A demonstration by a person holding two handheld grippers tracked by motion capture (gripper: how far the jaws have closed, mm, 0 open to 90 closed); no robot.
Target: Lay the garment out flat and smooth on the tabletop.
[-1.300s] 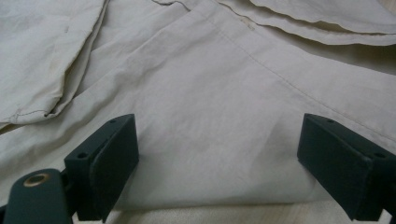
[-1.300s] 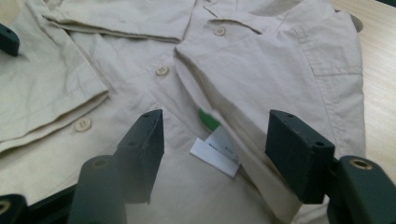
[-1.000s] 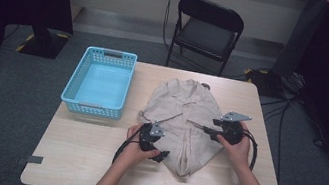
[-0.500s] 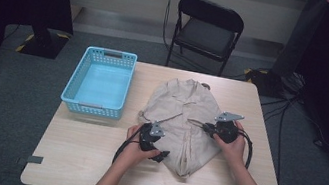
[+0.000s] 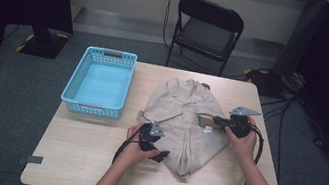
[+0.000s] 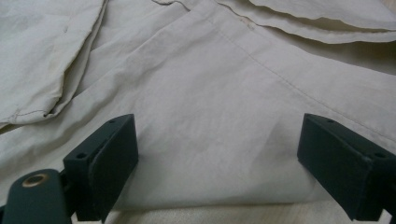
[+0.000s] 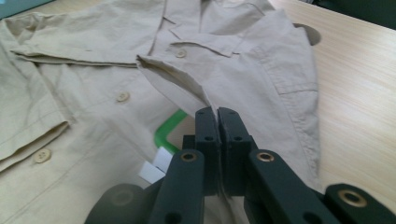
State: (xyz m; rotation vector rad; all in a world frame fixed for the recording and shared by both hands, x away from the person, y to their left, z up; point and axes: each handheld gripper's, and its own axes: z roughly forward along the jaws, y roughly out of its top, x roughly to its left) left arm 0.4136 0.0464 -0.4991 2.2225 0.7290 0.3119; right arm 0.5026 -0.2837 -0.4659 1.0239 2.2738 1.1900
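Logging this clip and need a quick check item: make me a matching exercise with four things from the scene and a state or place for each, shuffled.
Things:
1. left claw
2. right claw
3. basket
4. chair

States or places:
A. standing beyond the table's far edge
B. shut on a fold of the shirt
C. open, over the shirt's cloth
D. on the table, left of the shirt

Pairs: 1-C, 2-B, 3-D, 4-A

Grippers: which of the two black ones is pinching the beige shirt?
The right gripper: its jaws are shut on a raised fold of the beige button-up shirt. The left gripper has its jaws wide apart over flat cloth.
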